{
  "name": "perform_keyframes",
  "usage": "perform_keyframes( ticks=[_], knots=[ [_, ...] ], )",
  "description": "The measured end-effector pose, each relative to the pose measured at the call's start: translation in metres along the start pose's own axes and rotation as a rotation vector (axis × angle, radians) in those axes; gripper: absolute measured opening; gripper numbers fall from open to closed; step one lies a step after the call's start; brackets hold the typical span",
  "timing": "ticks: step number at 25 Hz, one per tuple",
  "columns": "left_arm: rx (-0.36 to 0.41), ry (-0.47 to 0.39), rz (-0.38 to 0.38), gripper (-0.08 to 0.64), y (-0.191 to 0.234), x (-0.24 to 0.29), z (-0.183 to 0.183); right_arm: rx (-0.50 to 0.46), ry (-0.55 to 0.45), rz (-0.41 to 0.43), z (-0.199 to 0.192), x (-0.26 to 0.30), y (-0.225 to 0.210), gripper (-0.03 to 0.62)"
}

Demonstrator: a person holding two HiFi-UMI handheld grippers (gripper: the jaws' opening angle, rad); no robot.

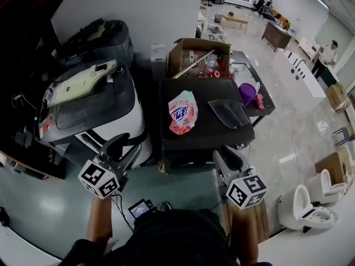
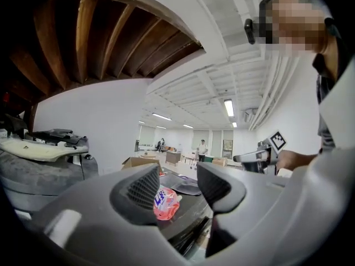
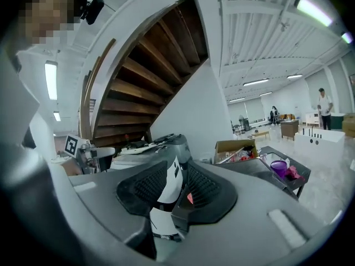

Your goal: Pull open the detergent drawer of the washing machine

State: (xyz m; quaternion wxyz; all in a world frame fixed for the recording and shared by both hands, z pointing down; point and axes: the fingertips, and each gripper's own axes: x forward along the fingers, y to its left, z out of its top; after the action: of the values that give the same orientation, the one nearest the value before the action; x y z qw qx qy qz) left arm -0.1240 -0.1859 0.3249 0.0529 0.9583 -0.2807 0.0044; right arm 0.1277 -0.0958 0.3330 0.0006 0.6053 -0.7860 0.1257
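Holds left claw [image 2: 178, 186] wide apart and empty, right claw [image 3: 177, 187] only narrowly apart, gripping nothing. Hovers both near the front of the washing machine [image 1: 125, 121], beside the dark desk [image 1: 219, 133] carrying a pink pouch [image 1: 183, 112]. Cannot make out the detergent drawer.

A pink bag [image 1: 182, 112] lies on the black table [image 1: 206, 133] (cardboard box [image 1: 187, 47] behind).
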Motion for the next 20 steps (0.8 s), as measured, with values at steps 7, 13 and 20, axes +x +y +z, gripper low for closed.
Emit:
perform_keyframes(
  ticks=[7,13,20],
  knots=[
    [-0.044,-0.020,-0.025,0.225,0.024,-0.005,-0.009,0.058,0.057,-0.035,-0.040,0.020,0.004,0.114],
    [-0.066,0.006,0.011,0.226,0.043,-0.012,-0.027,0.128,0.125,-0.004,-0.084,0.054,-0.003,0.114],
    [-0.084,0.022,0.077,0.225,0.056,-0.019,-0.039,0.285,0.204,0.069,-0.150,0.100,-0.023,0.114]
  ],
)
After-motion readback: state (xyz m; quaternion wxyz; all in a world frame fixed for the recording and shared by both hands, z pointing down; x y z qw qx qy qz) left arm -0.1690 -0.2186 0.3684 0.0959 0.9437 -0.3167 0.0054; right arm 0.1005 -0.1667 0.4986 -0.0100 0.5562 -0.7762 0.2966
